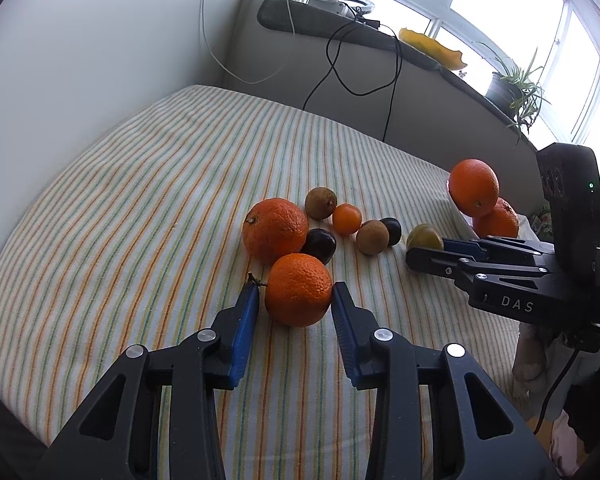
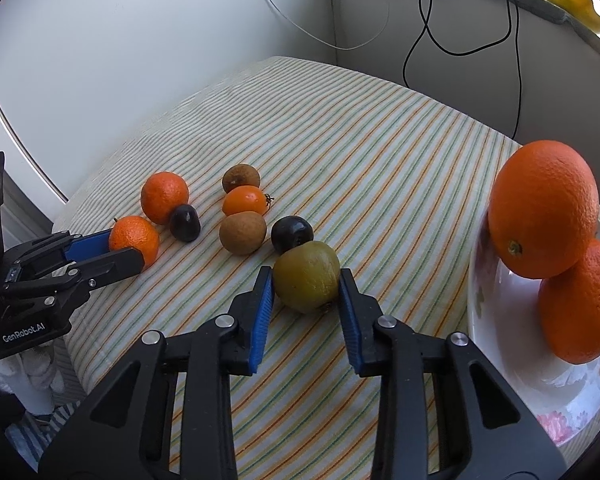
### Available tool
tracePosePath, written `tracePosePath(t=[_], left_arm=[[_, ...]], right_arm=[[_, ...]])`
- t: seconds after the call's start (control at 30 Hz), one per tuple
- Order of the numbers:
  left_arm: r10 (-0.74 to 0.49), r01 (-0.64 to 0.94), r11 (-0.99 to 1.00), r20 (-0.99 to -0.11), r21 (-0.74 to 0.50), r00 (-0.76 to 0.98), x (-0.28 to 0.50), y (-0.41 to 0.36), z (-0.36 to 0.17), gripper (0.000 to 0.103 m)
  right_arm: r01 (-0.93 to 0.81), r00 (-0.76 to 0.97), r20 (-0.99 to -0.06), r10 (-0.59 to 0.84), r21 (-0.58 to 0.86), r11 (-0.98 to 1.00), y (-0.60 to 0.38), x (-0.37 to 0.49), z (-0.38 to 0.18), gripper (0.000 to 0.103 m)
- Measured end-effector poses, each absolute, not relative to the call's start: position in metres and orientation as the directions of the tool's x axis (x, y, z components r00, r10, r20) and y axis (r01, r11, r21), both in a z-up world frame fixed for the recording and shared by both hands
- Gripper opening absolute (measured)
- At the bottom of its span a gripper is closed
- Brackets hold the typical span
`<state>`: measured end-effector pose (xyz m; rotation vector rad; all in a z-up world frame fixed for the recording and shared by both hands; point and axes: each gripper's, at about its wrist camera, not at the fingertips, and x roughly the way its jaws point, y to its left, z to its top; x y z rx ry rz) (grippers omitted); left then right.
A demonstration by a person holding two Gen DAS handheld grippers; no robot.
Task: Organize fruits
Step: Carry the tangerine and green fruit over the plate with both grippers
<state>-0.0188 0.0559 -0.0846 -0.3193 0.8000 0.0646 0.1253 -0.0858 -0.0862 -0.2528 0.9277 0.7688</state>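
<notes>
Gripping an orange mandarin [image 1: 298, 290], left hand-held gripper [image 1: 294, 300], right hand-held gripper [image 2: 306, 292] closed on a greenish fruit [image 2: 307, 282], striped tabletop [image 2: 380, 140].

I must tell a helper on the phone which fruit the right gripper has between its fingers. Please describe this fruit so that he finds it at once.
On the striped cloth, look beside the white flowered bowl that holds two big oranges. The nearest loose fruit to that bowl is the green-brown fruit, between the blue pads of the right gripper. Its dull olive skin sets it apart from the dark plum touching it behind.
</notes>
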Motion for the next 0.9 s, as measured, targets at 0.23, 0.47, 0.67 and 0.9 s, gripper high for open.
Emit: tracePosePath(t=[0.23,0.47,0.67,0.9], left_arm=[[-0.074,-0.152,0.955,-0.698,-0.256,0.712,-0.019,0.049,-0.075,0.036],[-0.105,-0.111,0.957,-0.678,-0.266,0.728,-0.013,0.033,-0.064,0.036],[-0.143,-0.053,0.962,-0.660,-0.268,0.737,-0.003,0.012,-0.055,0.036],[-0.203,0.024,0.962,-0.650,-0.272,0.732,0.012,-0.017,-0.050,0.036]], right_arm=[[-0.692,0.366,-0.764,0.532,0.158,0.704,-0.102,0.117,-0.072,0.033],[-0.689,0.387,-0.745,0.543,0.158,0.707,-0.120,0.107,-0.057,0.033],[-0.670,0.415,-0.729,0.544,0.159,0.725,-0.137,0.102,-0.045,0.033],[-0.628,0.453,-0.723,0.521,0.156,0.762,-0.168,0.102,-0.037,0.033]])
